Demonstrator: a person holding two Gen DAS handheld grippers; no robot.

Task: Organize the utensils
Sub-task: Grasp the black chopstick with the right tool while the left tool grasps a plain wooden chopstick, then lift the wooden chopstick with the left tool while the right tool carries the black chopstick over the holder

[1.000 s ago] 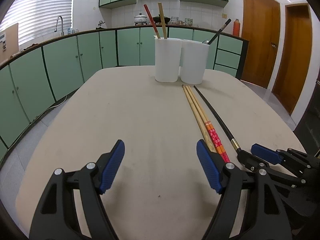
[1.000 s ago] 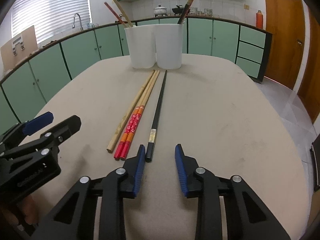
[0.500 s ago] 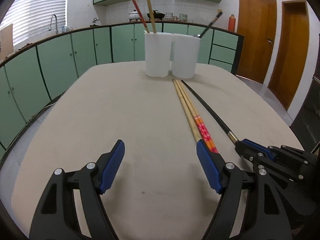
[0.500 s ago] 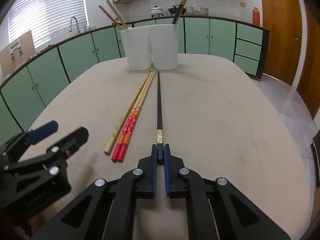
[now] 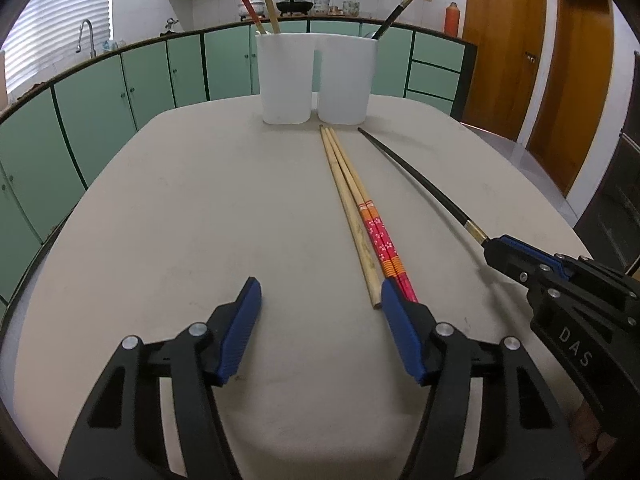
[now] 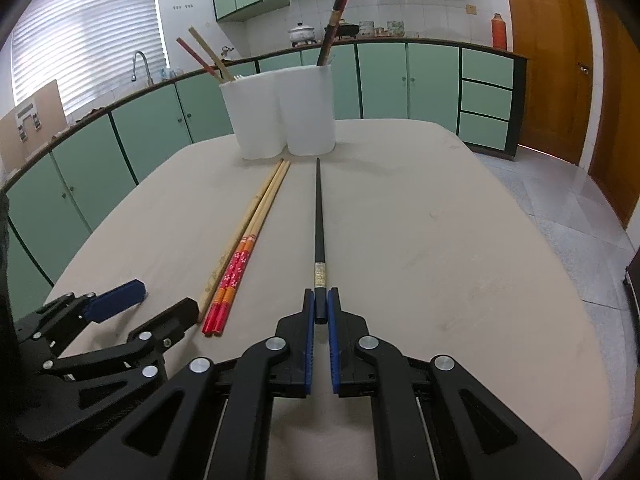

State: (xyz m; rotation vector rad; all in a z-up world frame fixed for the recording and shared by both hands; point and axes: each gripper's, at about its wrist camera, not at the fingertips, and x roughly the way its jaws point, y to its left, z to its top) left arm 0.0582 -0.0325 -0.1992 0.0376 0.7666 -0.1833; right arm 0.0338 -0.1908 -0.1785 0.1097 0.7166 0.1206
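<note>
My right gripper [image 6: 319, 308] is shut on the near end of a black chopstick [image 6: 319, 216], which points toward two white holders [image 6: 278, 114]; it also shows in the left wrist view [image 5: 420, 176]. A plain wooden chopstick [image 5: 348, 208] and a red-patterned pair [image 5: 380, 236] lie side by side on the beige table [image 5: 180, 220]. My left gripper [image 5: 320, 316] is open and empty, its right finger beside the near ends of those chopsticks. The left holder [image 5: 285, 76] holds a red and a wooden chopstick, the right holder [image 5: 346, 80] a dark one.
Green kitchen cabinets [image 5: 120, 88] curve round behind the table, with a sink tap [image 5: 86, 36] at the left. Wooden doors [image 5: 504, 48] stand at the right. The table edge falls off to a tiled floor [image 6: 560, 200] at the right.
My right gripper closed on the black chopstick's near end and has lifted it slightly. My left gripper moved forward toward the wooden and red chopsticks, staying open.
</note>
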